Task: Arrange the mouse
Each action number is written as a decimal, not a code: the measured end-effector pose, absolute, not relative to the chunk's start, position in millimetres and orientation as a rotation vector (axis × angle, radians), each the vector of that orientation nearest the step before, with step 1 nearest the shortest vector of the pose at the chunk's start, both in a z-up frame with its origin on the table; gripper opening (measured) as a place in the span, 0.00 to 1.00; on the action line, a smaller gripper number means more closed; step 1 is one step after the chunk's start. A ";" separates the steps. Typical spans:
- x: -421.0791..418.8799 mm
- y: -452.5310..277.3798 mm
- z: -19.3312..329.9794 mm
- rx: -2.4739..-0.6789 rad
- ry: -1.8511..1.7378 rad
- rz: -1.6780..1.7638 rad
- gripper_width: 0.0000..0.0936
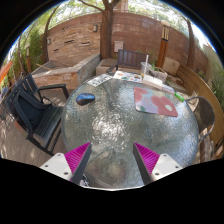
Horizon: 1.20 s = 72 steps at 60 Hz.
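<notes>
A dark blue-grey mouse (pixel 86 98) lies on the round glass table (pixel 110 125), at its far left side. A red and white mouse pad (pixel 155 100) lies on the table's far right side. My gripper (pixel 112 158) hovers above the table's near part, well short of the mouse. Its two fingers with magenta pads (pixel 78 157) stand wide apart, with nothing between them but the glass.
A dark patio chair (pixel 35 105) stands at the table's left. Another chair (pixel 205 110) shows at the right. Beyond the table are a stone counter (pixel 65 72), a brick wall (pixel 85 35) and a tree trunk (pixel 105 30).
</notes>
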<state>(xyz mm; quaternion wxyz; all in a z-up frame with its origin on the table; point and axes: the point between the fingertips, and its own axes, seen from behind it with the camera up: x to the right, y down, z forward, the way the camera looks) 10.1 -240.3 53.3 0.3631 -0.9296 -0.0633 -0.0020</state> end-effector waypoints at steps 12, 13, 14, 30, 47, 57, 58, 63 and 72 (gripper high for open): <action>-119.7 -139.4 15.8 -2.316 -0.210 0.128 0.91; -125.2 -129.6 15.4 -2.312 -0.205 0.134 0.91; -134.0 -122.2 12.7 -2.309 -0.199 0.137 0.91; -167.6 -22.2 -11.5 -2.314 -0.075 0.132 0.90; -161.6 33.2 -16.2 -2.323 0.009 0.009 0.72; -162.5 38.6 -16.0 -2.326 -0.009 0.003 0.46; -164.3 39.1 -16.9 -2.329 -0.011 0.005 0.44; -165.6 39.2 -14.0 -2.345 -0.038 0.051 0.39; -167.1 48.0 50.3 -2.214 -0.120 0.148 0.39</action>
